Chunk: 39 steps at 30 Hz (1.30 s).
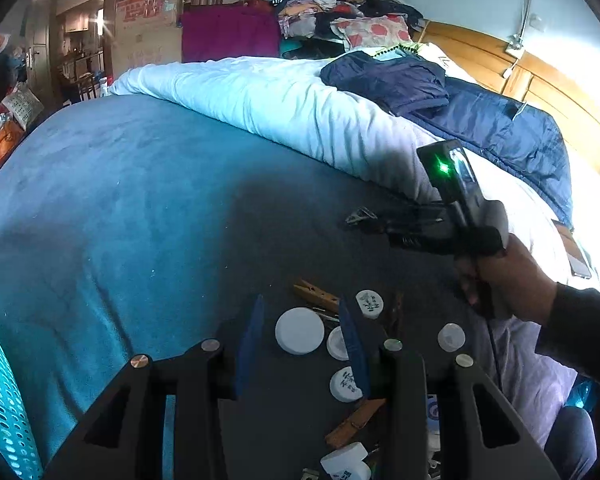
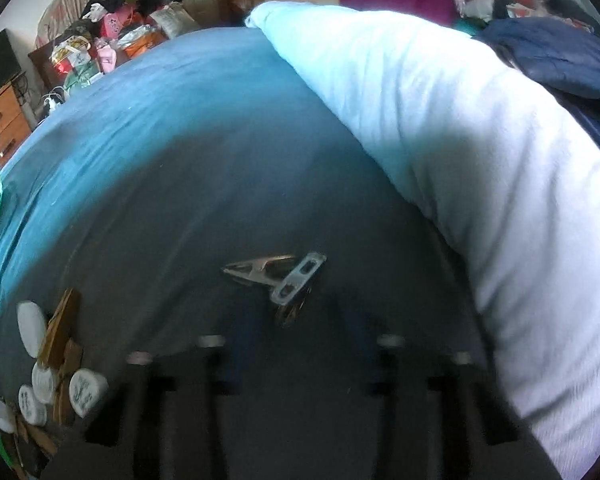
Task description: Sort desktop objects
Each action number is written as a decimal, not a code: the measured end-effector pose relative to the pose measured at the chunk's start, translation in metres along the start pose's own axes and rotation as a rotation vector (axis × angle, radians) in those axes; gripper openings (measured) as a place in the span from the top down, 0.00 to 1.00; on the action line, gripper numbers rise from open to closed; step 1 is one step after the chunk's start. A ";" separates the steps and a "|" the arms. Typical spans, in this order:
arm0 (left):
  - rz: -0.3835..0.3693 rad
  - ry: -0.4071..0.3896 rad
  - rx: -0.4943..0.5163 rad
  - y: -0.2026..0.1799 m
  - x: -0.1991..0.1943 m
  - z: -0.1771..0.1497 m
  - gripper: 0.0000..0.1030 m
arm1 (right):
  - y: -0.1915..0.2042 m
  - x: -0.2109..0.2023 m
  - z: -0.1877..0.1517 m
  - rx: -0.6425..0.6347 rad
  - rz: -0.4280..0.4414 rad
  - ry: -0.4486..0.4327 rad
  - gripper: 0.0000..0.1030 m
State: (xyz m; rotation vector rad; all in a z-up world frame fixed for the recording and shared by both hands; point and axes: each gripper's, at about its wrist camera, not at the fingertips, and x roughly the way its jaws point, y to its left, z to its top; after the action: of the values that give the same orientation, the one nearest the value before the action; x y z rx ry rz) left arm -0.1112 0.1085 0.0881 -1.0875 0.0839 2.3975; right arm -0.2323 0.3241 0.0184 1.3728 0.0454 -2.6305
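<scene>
On the blue bedspread (image 1: 120, 200) lies a pile of white bottle caps (image 1: 299, 330) and wooden clothespins (image 1: 316, 295). My left gripper (image 1: 300, 340) is open and hovers over the pile, its blue fingers either side of the caps. A metal clip (image 2: 274, 276) lies on the bedspread just ahead of my right gripper (image 2: 300, 332), which is open and blurred; the clip sits between and beyond its fingertips. In the left wrist view the right gripper (image 1: 384, 224) points left at the same metal clip (image 1: 360, 216). The pile shows at the right wrist view's lower left (image 2: 56, 376).
A rolled white quilt (image 1: 300, 112) runs along the right side, with a navy jacket (image 1: 480, 112) on it. A teal perforated basket (image 1: 0, 408) stands at the far left. Clutter and boxes fill the background. A wooden headboard (image 1: 540, 92) is at the right.
</scene>
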 end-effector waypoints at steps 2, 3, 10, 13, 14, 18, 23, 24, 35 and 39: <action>-0.002 -0.007 0.005 0.000 -0.002 -0.001 0.61 | -0.003 -0.009 -0.006 0.031 0.025 -0.014 0.89; -0.007 -0.008 0.012 0.001 -0.004 -0.001 0.61 | -0.004 -0.018 -0.010 0.036 0.041 -0.028 0.89; 0.041 0.009 0.010 0.028 -0.003 -0.013 0.59 | -0.028 -0.100 -0.076 0.177 0.078 -0.112 0.89; -0.015 0.033 0.064 0.024 0.009 -0.021 0.59 | -0.030 -0.125 -0.112 0.208 0.096 -0.095 0.89; -0.021 0.039 0.086 0.021 0.013 -0.023 0.59 | -0.026 -0.130 -0.127 0.218 0.115 -0.079 0.89; -0.068 0.081 0.180 0.014 0.039 -0.030 0.59 | -0.012 -0.134 -0.158 0.194 0.102 -0.035 0.77; -0.052 0.107 0.238 0.008 0.062 -0.029 0.56 | -0.012 -0.147 -0.165 0.172 0.055 -0.093 0.41; -0.044 0.111 0.238 0.008 0.066 -0.028 0.56 | -0.013 -0.148 -0.168 0.175 0.056 -0.100 0.41; -0.035 0.121 0.268 -0.003 0.083 -0.032 0.51 | -0.010 -0.116 -0.141 0.217 0.033 -0.043 0.42; -0.028 0.115 0.245 0.000 0.080 -0.033 0.60 | 0.000 -0.109 -0.135 0.195 -0.012 -0.005 0.77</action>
State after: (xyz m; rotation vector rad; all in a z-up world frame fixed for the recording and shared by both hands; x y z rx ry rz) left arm -0.1336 0.1334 0.0080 -1.1009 0.3893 2.2281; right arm -0.0623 0.3534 0.0297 1.4273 -0.2093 -2.7086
